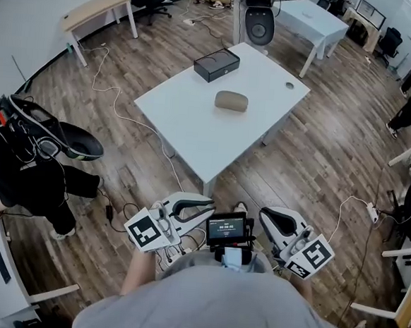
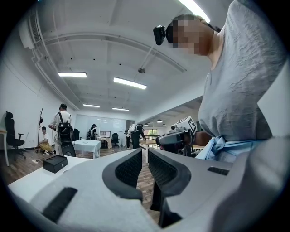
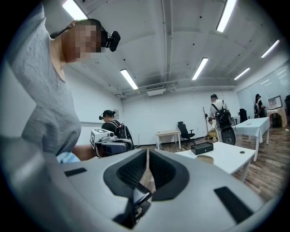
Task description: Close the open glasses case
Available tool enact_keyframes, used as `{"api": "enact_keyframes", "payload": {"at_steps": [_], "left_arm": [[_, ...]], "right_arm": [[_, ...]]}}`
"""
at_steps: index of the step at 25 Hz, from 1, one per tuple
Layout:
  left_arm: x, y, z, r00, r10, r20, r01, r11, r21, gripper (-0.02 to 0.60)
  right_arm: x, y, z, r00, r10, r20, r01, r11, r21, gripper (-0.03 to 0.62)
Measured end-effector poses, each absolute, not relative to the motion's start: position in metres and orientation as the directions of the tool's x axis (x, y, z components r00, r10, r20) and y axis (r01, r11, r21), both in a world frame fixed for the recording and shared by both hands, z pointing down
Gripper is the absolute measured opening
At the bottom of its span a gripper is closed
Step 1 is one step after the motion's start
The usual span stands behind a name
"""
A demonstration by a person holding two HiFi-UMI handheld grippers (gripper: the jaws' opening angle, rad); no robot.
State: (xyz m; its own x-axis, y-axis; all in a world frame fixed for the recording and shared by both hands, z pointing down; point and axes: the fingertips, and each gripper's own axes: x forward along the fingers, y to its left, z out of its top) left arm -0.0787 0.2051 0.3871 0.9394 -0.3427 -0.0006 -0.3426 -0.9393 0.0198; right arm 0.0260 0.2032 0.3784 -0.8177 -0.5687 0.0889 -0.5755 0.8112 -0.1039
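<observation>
The left hand-held gripper [image 2: 145,154] and the right hand-held gripper [image 3: 148,156] are held close in front of the person's grey shirt [image 1: 216,302], facing each other. Each has its jaws drawn together to a narrow slit with nothing between them. Both are well apart from the white desk [image 1: 187,123], which stands on the wooden floor [image 1: 319,154] ahead. The tan, oval glasses case [image 1: 232,100] lies near the middle of the desk with a black box [image 1: 216,64] beyond it toward the far edge, and from here I cannot tell whether the case's lid is up or down.
</observation>
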Motion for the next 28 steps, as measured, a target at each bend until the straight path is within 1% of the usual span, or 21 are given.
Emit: {"api": "enact_keyframes", "payload": {"at_steps": [6, 13, 19, 23, 28], "left_arm": [[-0.074, 0.149, 0.395, 0.913, -0.404, 0.047, -0.406, -0.913, 0.044, 0.041], [-0.050, 0.054, 0.392, 0.892, -0.441, 0.098, -0.447, -0.893, 0.046, 0.041], [-0.017, -0.010, 0.374, 0.872, -0.481, 0.085, -0.487, -0.870, 0.074, 0.041], [0.006, -0.051, 0.368, 0.855, -0.511, 0.089, -0.516, -0.855, 0.050, 0.041], [0.017, -0.072, 0.370, 0.841, -0.532, 0.102, -0.538, -0.841, 0.053, 0.041]], "right_arm": [[0.038, 0.132, 0.378, -0.841, -0.534, 0.084, -0.540, 0.835, -0.105, 0.035], [0.062, 0.033, 0.371, -0.861, -0.502, 0.084, -0.508, 0.855, -0.107, 0.035], [0.086, -0.027, 0.368, -0.890, -0.446, 0.095, -0.455, 0.880, -0.138, 0.035], [0.102, -0.067, 0.370, -0.907, -0.413, 0.087, -0.422, 0.895, -0.144, 0.035], [0.111, -0.097, 0.374, -0.917, -0.390, 0.084, -0.399, 0.906, -0.142, 0.035]]}}
